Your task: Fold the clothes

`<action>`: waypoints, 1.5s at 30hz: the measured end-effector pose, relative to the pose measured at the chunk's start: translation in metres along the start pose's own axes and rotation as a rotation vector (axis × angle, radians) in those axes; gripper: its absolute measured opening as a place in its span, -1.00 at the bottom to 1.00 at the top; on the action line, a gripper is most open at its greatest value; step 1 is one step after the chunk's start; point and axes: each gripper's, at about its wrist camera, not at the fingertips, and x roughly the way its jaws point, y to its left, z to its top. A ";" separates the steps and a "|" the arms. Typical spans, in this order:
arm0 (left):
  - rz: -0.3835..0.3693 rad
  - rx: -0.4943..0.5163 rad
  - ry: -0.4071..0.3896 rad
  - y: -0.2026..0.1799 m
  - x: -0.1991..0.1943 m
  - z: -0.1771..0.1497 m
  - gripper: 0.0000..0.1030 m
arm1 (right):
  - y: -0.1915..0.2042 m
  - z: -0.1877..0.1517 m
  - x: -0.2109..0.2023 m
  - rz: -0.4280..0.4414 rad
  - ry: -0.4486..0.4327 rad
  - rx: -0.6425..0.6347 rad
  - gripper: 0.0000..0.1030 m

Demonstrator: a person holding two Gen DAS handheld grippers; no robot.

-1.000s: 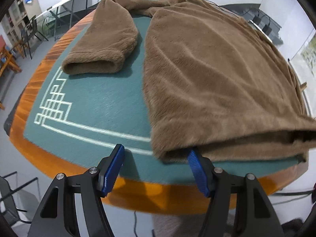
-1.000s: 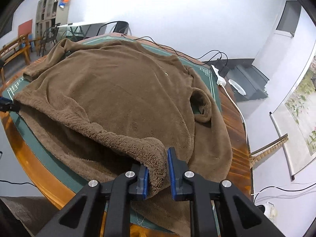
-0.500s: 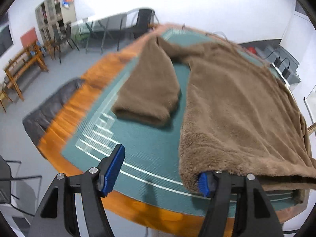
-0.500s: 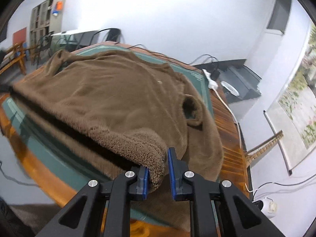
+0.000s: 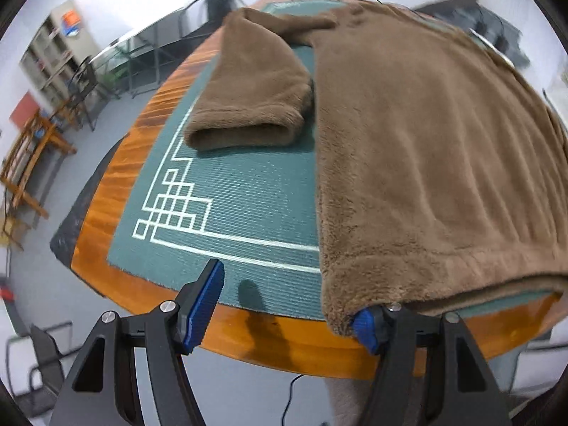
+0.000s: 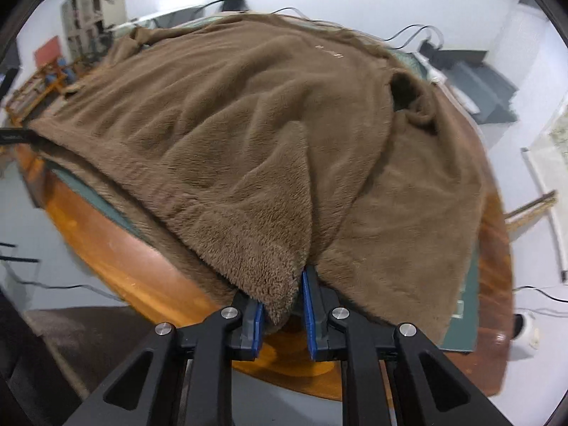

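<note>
A brown fleece sweater [image 5: 426, 142] lies spread on the green mat [image 5: 230, 195] of a round wooden table [image 5: 284, 333]. One sleeve [image 5: 248, 99] lies folded back on the mat to the left of the body. My left gripper [image 5: 284, 316] is open at the near table edge. The sweater's near left hem corner drapes over its right finger [image 5: 365, 326], and its left finger [image 5: 204, 307] is bare. My right gripper [image 6: 282, 316] is shut on the near right hem corner of the sweater [image 6: 248, 124], low beside the table rim [image 6: 117, 248].
A dark chair [image 5: 81, 213] stands against the table's left side, with wooden chairs [image 5: 28, 156] and shelves [image 5: 60, 56] beyond. Cables [image 6: 411, 33] and grey equipment [image 6: 479, 85] sit past the far right edge. A white device [image 6: 525, 326] is on the floor at right.
My right gripper has sunk toward the table edge with the hem corner, and the raised hem has come down. My left gripper swung away and back; the hem corner now drapes over its right finger.
</note>
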 end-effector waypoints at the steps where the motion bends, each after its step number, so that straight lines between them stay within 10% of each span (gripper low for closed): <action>1: -0.011 0.019 0.009 -0.001 -0.001 -0.001 0.37 | 0.000 -0.001 0.001 0.024 0.004 -0.005 -0.55; 7: -0.122 0.169 0.012 -0.009 -0.029 -0.012 0.38 | -0.004 -0.006 -0.022 0.169 -0.036 -0.011 0.38; 14: -0.221 0.193 -0.087 -0.034 -0.061 0.017 0.38 | -0.024 0.030 -0.038 0.225 -0.133 0.171 0.38; 21: -0.226 0.153 -0.044 -0.069 -0.008 0.059 0.38 | 0.003 0.074 0.013 0.199 -0.082 0.123 0.38; 32: -0.215 0.220 0.046 -0.075 0.019 0.068 0.47 | 0.014 0.050 0.041 0.123 0.016 0.071 0.41; 37: -0.254 0.254 -0.009 -0.095 -0.006 0.099 0.47 | -0.020 0.046 0.013 0.159 -0.059 0.269 0.41; 45: -0.422 0.313 -0.050 -0.159 -0.039 0.139 0.47 | -0.095 -0.015 -0.034 -0.090 -0.054 0.534 0.27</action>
